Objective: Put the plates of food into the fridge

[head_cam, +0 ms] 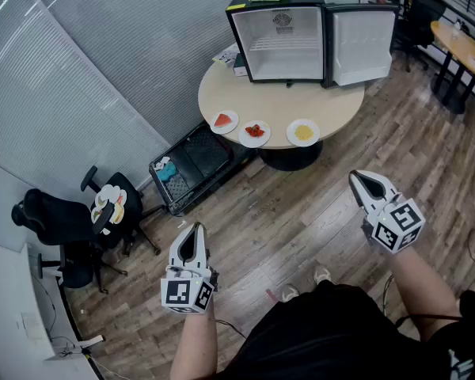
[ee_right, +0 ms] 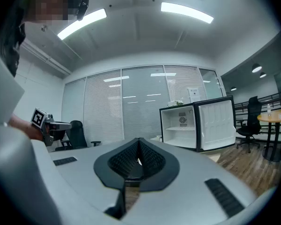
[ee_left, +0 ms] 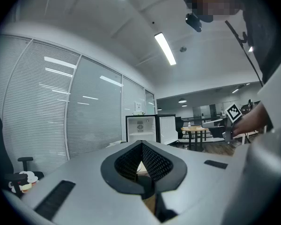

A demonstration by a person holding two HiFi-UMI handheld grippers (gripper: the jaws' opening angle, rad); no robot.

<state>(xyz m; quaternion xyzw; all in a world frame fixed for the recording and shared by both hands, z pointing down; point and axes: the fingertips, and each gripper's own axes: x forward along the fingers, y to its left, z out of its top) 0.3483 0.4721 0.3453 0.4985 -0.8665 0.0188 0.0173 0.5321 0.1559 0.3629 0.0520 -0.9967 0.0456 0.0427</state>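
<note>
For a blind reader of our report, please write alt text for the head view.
A person holds the left gripper and the right gripper, both shut and empty, above a wooden floor, facing a round table. On it stands an open mini fridge, with three plates of food along the table's near edge.

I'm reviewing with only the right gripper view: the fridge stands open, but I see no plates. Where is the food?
Observer: In the head view, a left plate, a middle plate and a right plate sit in a row on the round table, in front of the fridge.
Operator: Is the left hand-held gripper carrying anything?
Observer: No. The left hand-held gripper shows in its own view with jaws together and nothing between them.
</note>
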